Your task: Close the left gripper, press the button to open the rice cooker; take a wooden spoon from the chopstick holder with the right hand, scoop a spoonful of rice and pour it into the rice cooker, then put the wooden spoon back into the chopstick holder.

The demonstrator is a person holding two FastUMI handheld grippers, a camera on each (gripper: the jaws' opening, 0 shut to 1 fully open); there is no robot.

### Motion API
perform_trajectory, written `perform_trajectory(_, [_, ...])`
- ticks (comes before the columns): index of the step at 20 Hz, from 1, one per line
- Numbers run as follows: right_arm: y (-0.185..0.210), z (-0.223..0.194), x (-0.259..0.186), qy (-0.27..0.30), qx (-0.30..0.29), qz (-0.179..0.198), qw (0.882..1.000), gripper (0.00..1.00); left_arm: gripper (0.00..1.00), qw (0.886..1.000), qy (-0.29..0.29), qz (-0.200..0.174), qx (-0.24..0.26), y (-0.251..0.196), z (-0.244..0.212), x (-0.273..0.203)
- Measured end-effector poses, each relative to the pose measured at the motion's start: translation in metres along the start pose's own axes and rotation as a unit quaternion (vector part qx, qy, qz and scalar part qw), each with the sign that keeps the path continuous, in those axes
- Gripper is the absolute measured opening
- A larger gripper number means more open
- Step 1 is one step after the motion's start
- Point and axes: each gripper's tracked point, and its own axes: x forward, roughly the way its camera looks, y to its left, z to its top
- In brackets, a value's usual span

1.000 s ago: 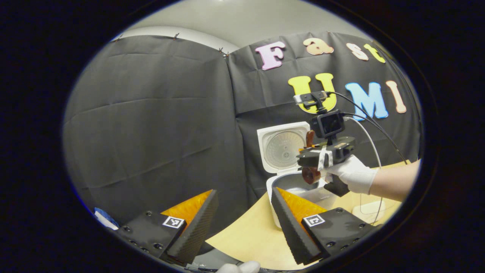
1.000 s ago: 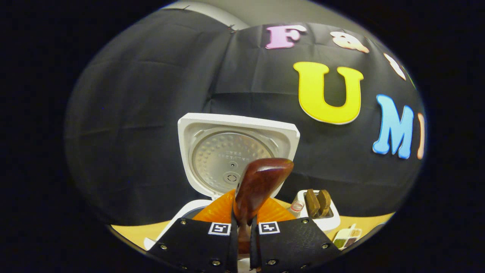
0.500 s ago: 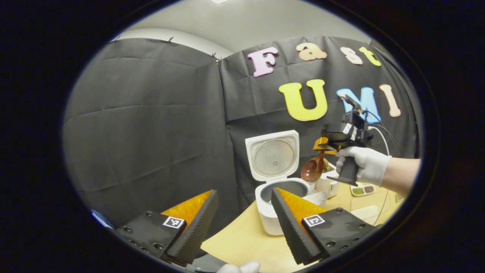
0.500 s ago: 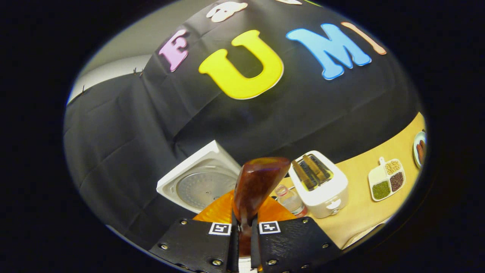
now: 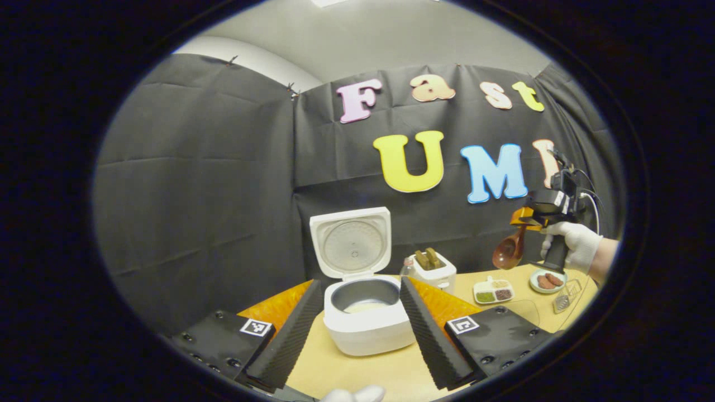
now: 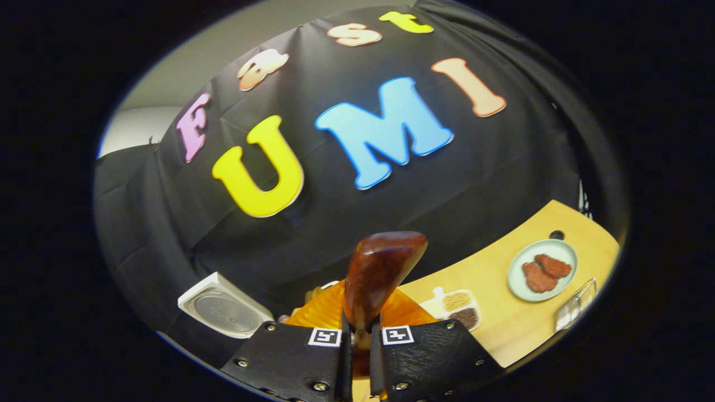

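A pale wooden surface carries everything here. In the left gripper view, a white rice cooker stands on it nearest the camera, its lid raised upright and its inner pot exposed. Behind and to the right of the cooker sits a white toaster with two brown slices standing in its slots. Further right lies a small divided dish with green and dark fillings, then a round pale plate holding two brown pieces, and just beside that plate a small wire rack. The right gripper view shows the plate and the divided dish well apart on the surface.
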Motion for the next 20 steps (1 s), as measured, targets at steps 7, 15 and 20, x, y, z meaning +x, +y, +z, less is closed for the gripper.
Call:
perform_trajectory(7, [-0.179,0.054,-0.054,-0.046,0.007,-0.116,0.992,0.12,1.0,0.999,-0.015,-0.043,0.015,-0.061,0.024,-0.005])
perform_trajectory(15, [-0.291,0.05,-0.075,-0.034,0.033,-0.173,0.984,0.12,1.0,0.998,-0.012,-0.061,0.03,-0.113,0.037,-0.014])
perform_trajectory(20, [-0.321,0.02,-0.081,-0.007,0.017,-0.185,0.983,0.12,1.0,0.997,-0.014,-0.072,0.039,-0.138,0.046,-0.022])
